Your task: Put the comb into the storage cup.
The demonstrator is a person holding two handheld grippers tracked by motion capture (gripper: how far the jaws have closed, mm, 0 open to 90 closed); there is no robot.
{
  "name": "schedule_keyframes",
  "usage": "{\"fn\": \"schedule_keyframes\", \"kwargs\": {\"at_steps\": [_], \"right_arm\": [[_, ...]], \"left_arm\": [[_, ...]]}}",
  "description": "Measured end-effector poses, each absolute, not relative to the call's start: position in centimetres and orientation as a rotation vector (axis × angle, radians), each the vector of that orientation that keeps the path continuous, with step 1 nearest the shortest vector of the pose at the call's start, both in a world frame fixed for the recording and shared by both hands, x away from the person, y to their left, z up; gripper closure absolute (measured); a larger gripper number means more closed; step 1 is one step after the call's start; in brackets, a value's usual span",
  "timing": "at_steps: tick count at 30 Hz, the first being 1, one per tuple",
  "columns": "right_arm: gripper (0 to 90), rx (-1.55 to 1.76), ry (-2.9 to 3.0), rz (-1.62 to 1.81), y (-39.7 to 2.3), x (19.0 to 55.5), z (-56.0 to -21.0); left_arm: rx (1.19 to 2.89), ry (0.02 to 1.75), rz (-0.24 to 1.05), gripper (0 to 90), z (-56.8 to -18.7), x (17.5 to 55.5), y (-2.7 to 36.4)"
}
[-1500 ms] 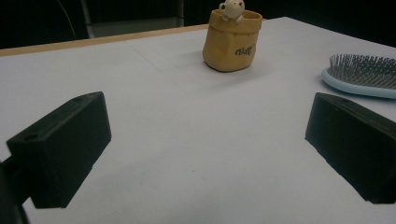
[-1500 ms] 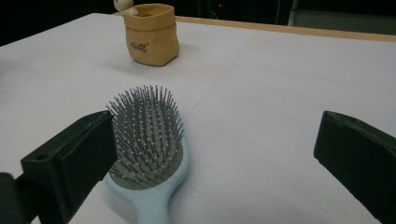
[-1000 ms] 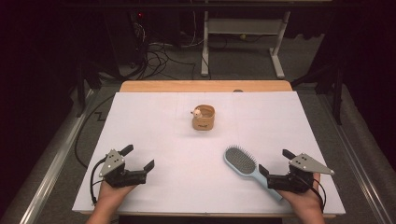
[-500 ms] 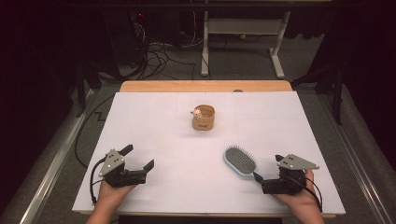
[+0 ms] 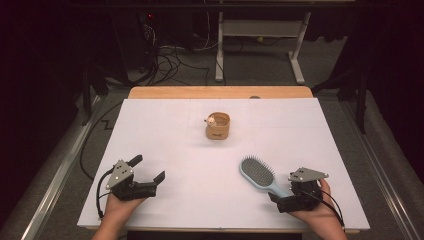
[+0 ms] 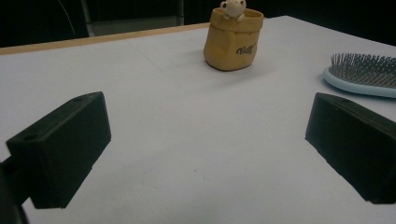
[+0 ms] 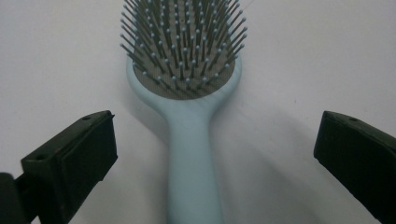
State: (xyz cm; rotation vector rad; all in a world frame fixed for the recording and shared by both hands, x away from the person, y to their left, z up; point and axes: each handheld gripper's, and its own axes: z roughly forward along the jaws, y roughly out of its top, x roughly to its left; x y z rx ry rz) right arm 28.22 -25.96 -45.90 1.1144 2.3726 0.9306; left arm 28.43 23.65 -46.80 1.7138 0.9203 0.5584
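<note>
A light blue hairbrush lies bristles up on the white table, right of centre near the front edge. My right gripper is open, one jaw on each side of the brush handle and clear of it; the bristled head lies just beyond the jaws. My left gripper stands open at the front left with nothing between its jaws. From the left gripper I look across bare table at a tan cup and the brush far to the right.
The tan cup with a small pale figure on its rim stands upright at the table's middle, toward the back. A wooden strip runs along the far edge. Beyond it are cables and a stand's white legs on the floor.
My right gripper has moved left over the end of the brush handle, and its jaws now straddle it. The brush, the cup and my left gripper have stayed put.
</note>
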Motion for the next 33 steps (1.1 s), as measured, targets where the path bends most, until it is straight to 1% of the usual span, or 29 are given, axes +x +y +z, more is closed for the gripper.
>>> {"fn": "schedule_keyframes", "kwargs": {"at_steps": [17,24,33], "right_arm": [[0.0,1.133,2.470,0.852,-25.9,28.4,-46.3],[0.1,1.127,2.481,0.885,-25.3,28.3,-45.6],[0.5,1.129,2.533,0.811,-24.1,30.1,-44.9]], "left_arm": [[1.718,0.915,0.556,0.7,-46.8,28.5,23.7],[1.717,0.916,0.555,0.7,-46.9,28.5,23.6],[1.727,0.895,0.552,0.7,-46.9,28.3,23.5]]}}
